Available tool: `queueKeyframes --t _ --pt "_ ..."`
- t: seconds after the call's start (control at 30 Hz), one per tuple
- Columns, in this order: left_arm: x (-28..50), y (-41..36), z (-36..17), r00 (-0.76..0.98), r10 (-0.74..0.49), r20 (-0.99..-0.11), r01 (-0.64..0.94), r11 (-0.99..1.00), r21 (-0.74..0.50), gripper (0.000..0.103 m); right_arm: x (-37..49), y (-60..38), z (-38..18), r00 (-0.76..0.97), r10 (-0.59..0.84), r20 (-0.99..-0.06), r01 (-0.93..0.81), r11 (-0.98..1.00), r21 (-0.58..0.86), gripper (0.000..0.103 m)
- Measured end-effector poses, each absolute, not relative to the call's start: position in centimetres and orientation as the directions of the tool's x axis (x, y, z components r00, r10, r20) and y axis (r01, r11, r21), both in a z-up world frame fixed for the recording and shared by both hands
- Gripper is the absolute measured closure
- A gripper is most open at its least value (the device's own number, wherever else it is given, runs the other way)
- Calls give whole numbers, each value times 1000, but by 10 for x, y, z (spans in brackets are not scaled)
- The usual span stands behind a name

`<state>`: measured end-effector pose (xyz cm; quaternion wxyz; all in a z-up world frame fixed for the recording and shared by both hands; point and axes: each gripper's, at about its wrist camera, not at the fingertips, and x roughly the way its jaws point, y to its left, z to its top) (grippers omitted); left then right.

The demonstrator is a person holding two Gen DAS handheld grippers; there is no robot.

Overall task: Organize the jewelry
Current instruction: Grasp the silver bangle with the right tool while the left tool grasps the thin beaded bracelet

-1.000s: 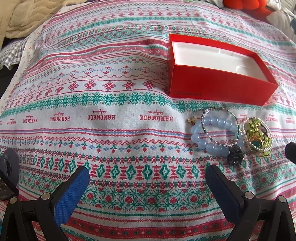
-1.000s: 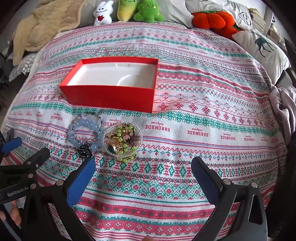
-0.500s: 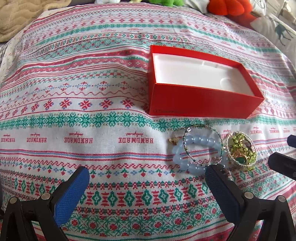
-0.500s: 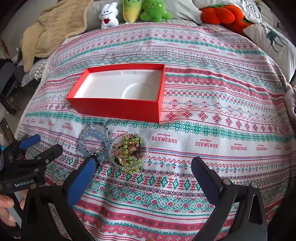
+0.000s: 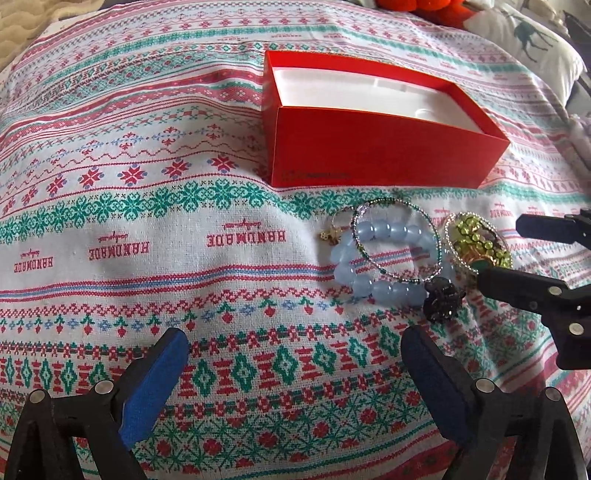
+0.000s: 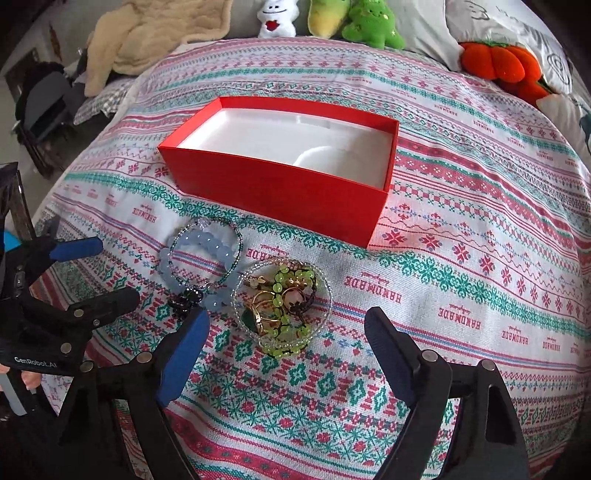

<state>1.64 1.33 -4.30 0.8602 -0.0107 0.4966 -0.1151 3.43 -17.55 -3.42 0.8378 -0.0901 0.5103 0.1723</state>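
Note:
An open red box (image 5: 380, 155) with a white empty inside (image 6: 288, 142) stands on the patterned bedspread. In front of it lies a pale blue bead bracelet (image 5: 373, 290) (image 6: 221, 251) with a thin beaded bangle (image 5: 397, 240) over it and a small black charm (image 5: 441, 299) (image 6: 184, 299). Beside it is a clear bead ring holding green beads and gold rings (image 5: 476, 243) (image 6: 282, 302). My left gripper (image 5: 295, 354) is open, just short of the blue bracelet. My right gripper (image 6: 286, 336) is open, just short of the green pile.
Plush toys (image 6: 354, 18) and an orange plush pumpkin (image 6: 502, 62) line the bed's far edge. A beige blanket (image 6: 147, 33) lies at the far left and a pillow (image 5: 532, 37) at the far right. Each gripper shows in the other's view (image 5: 532, 266) (image 6: 96, 273).
Both grippers have moved forward and lower toward the jewelry, which now looks larger. The jaws have stayed open. The jewelry and box have not moved.

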Motion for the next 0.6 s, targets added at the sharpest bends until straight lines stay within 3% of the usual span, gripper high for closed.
queueKeyframes --t 0.17,0.43,0.6 --pt "16 13 -43 485 -214 -848 198 971 -132 7 44 -163 -48 394 163 -905 -391 920 -5 23" --pt "19 6 -41 501 -214 -838 220 969 -115 7 49 -158 -50 405 158 -901 -386 923 -11 44" --pt "23 -4 -38 497 -253 -830 248 958 -143 7 47 -165 -43 408 175 -896 -369 929 13 45"
